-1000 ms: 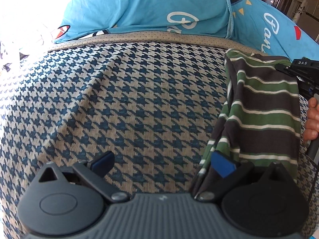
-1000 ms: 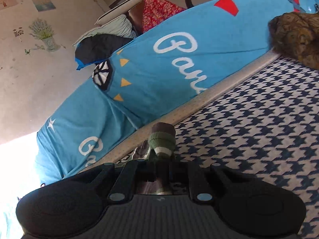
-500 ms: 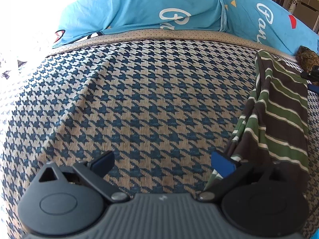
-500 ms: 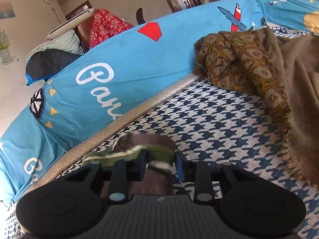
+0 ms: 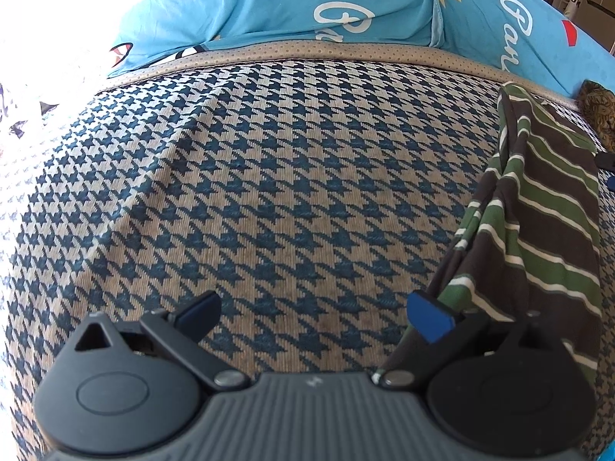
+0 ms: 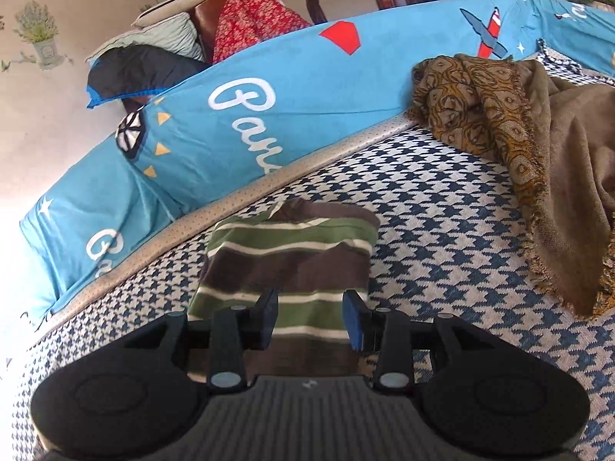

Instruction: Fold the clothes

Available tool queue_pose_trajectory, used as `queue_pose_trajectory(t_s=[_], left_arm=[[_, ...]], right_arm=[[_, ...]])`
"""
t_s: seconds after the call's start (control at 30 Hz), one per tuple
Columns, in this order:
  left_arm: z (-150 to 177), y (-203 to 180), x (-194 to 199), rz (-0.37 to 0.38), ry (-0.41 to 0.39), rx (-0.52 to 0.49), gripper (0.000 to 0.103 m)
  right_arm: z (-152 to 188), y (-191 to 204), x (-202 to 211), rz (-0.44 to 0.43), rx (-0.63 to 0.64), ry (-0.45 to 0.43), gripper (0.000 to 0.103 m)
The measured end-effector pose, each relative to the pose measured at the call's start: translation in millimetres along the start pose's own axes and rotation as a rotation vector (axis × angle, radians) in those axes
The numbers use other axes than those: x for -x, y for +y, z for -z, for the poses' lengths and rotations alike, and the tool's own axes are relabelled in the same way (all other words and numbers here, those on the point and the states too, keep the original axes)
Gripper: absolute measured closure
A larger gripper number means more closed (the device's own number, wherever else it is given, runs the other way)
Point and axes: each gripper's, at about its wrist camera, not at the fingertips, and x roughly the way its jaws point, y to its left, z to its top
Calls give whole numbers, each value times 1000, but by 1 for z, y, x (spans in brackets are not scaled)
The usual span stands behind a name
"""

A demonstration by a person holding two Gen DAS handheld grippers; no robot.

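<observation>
A folded garment with green, brown and white stripes (image 5: 538,211) lies on the houndstooth seat (image 5: 269,192), along the right side of the left wrist view. My left gripper (image 5: 315,311) is open wide over bare seat, and the cloth's near end lies against the outside of its right finger (image 5: 426,317). In the right wrist view the same garment (image 6: 292,261) lies flat just beyond my right gripper (image 6: 311,317). Its jaws stand apart, and the pads (image 6: 351,320) hover over the garment's near edge without pressing on it.
Blue printed cushions (image 6: 288,115) line the back of the seat (image 6: 442,230), with a beige piped edge below them. A brown and gold patterned throw (image 6: 519,134) is heaped at the right. Pillows and a red cloth (image 6: 253,19) are piled behind the cushions.
My right gripper has let go of the striped garment, opened and drawn back, and the garment now lies flat on the seat. In the left view the garment has slid towards the right edge.
</observation>
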Motion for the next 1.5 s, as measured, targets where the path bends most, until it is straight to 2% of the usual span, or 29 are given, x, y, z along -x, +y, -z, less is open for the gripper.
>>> queue_pose_trajectory(t_s=[0.27, 0.53, 0.8, 1.03, 1.23, 1.4, 1.5], left_arm=[[9, 8, 18, 18, -31, 14, 0], [23, 7, 30, 34, -63, 0, 0], [44, 16, 42, 35, -72, 49, 0], [70, 18, 51, 20, -82, 65, 0], [90, 16, 59, 5, -99, 57, 0], [100, 14, 54, -15, -79, 52, 0], [103, 13, 51, -37, -80, 38, 0]], right_arm=[[21, 13, 21, -49, 20, 66, 66], [57, 31, 48, -127, 85, 146, 65], [107, 44, 86, -171, 175, 161, 61], [146, 47, 107, -203, 177, 208, 57], [172, 52, 120, -218, 231, 202, 57], [186, 57, 128, -231, 279, 195, 57], [193, 57, 123, -211, 286, 214, 57]])
